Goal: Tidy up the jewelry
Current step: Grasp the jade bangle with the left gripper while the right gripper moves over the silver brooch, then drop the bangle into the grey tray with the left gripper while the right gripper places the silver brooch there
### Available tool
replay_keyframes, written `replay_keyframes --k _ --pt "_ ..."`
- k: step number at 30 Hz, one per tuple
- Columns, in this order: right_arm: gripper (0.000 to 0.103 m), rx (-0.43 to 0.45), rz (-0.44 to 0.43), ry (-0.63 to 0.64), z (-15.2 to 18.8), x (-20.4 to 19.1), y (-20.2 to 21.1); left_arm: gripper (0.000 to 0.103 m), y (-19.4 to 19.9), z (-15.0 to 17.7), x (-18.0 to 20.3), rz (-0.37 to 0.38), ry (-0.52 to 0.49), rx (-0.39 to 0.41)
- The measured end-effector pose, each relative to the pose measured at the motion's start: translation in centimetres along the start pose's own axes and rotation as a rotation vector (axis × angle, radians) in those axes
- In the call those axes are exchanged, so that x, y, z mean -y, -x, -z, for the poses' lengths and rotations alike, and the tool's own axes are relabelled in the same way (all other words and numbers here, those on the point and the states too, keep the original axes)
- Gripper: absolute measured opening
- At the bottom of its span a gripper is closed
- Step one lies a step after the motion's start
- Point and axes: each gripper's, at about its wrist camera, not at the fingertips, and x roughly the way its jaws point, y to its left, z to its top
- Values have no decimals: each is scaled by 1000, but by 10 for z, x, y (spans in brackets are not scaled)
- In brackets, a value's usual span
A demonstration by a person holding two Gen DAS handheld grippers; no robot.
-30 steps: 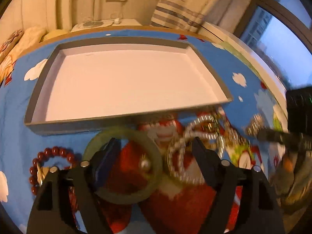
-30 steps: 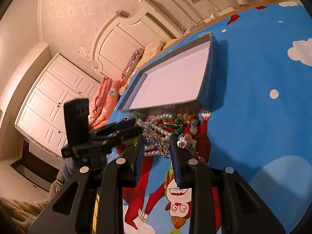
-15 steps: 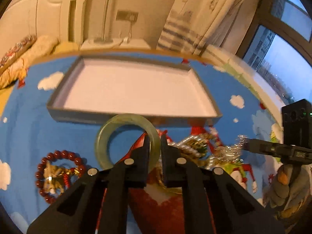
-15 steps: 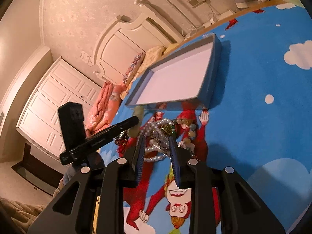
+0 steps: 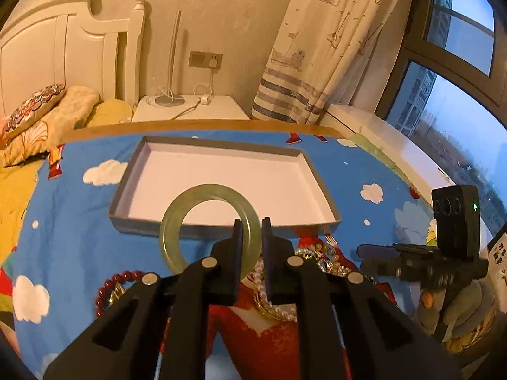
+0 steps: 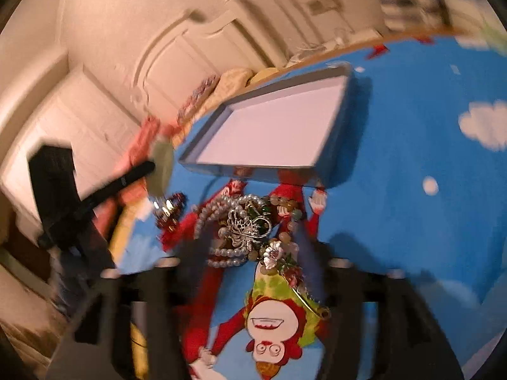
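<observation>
So far nothing is lying in the tray [image 5: 177,221]: its pale floor is showing bare in both views, so the sorting is only just getting under way. The left gripper [image 5: 252,231] is pinching the right side of the green bangle [image 5: 202,193], its two fingers closed on the band, and the ring is hanging clear of the blue cloth [image 5: 63,209], in front of the tray's near wall. I judge this bangle to be the first piece heading in, with only the short carry over the near wall and the release left for it.

Everything else is waiting on the cloth. The tangled pile of pearls and chains [image 6: 244,221] is sitting just near of the tray, and the red bead bracelet [image 5: 109,285] is lying to the left of it, partly hidden behind the left gripper. The right gripper [image 6: 250,272] is hovering over the near side of that pile with its fingers spread wide and holding nothing, though its view is badly blurred. Most of the task is therefore remaining.
</observation>
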Motion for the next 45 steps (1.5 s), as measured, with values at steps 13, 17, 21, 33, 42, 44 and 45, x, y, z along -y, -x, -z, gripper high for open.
replay_keyframes --k 13,17,21,33,42,44,45 --pt "48 -159 218 306 4 -43 -62 12 1 0 -4 11 -6 10" --pt "40 -128 221 301 5 -37 -58 0 3 -3 -6 7 -17 24" --pt "39 -91 184 267 7 -30 -48 0 1 -11 -12 14 -11 29" --pt "40 38 105 179 -16 -28 1 56 -45 19 -54 -15 140 -188" --pt "40 45 98 163 -18 -30 -4 21 -91 24 -29 -94 -206 -321" --pt "40 52 96 156 -18 -29 -2 12 -87 27 -25 -84 -224 -307" --pt "40 56 95 152 -18 -29 0 12 -83 28 -24 -70 -217 -290"
